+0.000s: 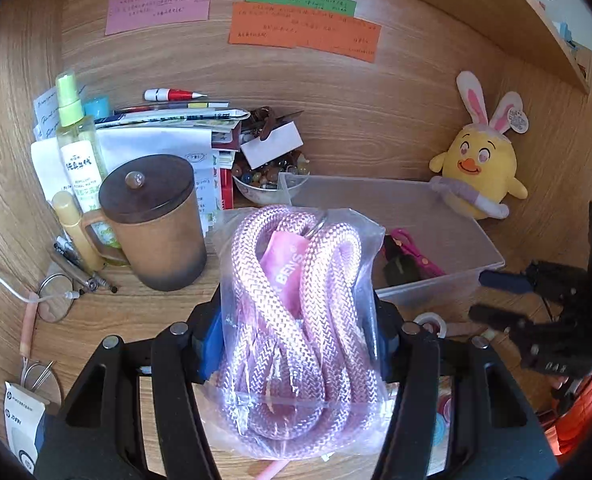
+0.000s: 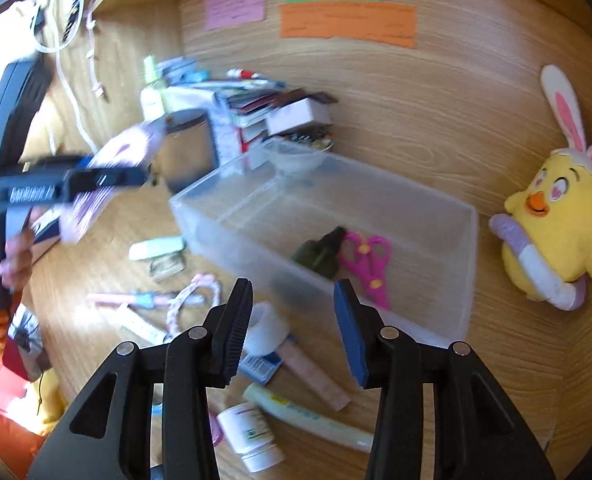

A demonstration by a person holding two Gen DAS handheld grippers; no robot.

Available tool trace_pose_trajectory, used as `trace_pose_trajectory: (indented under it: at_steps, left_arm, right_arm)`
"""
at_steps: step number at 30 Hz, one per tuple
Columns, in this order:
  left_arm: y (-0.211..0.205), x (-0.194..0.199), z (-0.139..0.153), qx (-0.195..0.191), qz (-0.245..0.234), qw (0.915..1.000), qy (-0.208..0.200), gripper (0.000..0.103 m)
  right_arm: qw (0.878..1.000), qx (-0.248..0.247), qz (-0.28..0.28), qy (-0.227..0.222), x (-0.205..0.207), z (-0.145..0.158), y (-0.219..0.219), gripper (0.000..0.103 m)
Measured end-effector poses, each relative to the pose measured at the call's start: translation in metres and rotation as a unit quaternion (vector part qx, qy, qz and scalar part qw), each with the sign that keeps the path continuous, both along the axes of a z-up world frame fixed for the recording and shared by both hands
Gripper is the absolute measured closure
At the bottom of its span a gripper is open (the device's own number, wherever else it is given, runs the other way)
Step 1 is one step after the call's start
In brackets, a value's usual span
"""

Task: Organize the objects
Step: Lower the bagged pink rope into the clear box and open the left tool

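Note:
My left gripper [image 1: 296, 320] is shut on a clear bag of pink braided rope [image 1: 296, 320] and holds it above the desk, just left of the clear plastic bin [image 1: 436, 280]. The bin holds pink scissors [image 2: 368, 268] and a dark green bottle [image 2: 320, 256]. My right gripper [image 2: 293, 320] is open and empty, over the bin's near wall [image 2: 255, 256]. The left gripper with the bag shows blurred at the left of the right wrist view [image 2: 107, 184]. The right gripper shows at the right edge of the left wrist view [image 1: 512, 300].
A brown lidded mug [image 1: 155, 224], a spray bottle [image 1: 77, 140] and stacked papers [image 1: 155, 140] stand at the back left. A yellow chick plush [image 2: 560, 228] sits right of the bin. A tape roll [image 2: 263, 328], tubes, a white jar [image 2: 251, 436] and a pink cord [image 2: 191, 300] lie in front.

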State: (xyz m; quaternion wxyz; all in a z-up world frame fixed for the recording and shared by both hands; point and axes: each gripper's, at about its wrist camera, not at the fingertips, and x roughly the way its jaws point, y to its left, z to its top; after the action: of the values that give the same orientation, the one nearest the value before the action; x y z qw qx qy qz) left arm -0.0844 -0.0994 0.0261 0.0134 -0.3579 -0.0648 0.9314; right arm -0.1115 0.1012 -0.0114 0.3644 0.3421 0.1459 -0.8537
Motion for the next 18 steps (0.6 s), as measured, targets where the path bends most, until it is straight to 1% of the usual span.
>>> trace_pose_trajectory:
  at_steps: [2, 4, 7, 14, 18]
  left_arm:
    - [0.005, -0.011, 0.002, -0.003, -0.005, 1.0000, -0.004, 0.046]
    - [0.011, -0.021, 0.003, -0.016, -0.005, 0.9998, -0.006, 0.046]
    - [0.019, -0.035, 0.003, -0.022, -0.016, 0.9996, -0.012, 0.046]
    - [0.037, -0.068, -0.004, -0.023, -0.045, 0.9981, -0.036, 0.046]
    - [0.050, -0.084, -0.009, -0.034, -0.056, 0.9968, -0.045, 0.046]
  right_arm:
    - [1.000, 0.015, 0.013, -0.007, 0.004, -0.012, -0.010, 0.064]
    - [0.999, 0.029, 0.019, -0.016, 0.005, -0.023, -0.019, 0.064]
    - [0.998, 0.038, 0.025, -0.038, 0.002, -0.037, -0.027, 0.064]
    - [0.998, 0.043, 0.018, -0.039, -0.006, -0.045, -0.030, 0.064]
    - [0.998, 0.050, 0.013, -0.047, -0.010, -0.053, -0.034, 0.064]
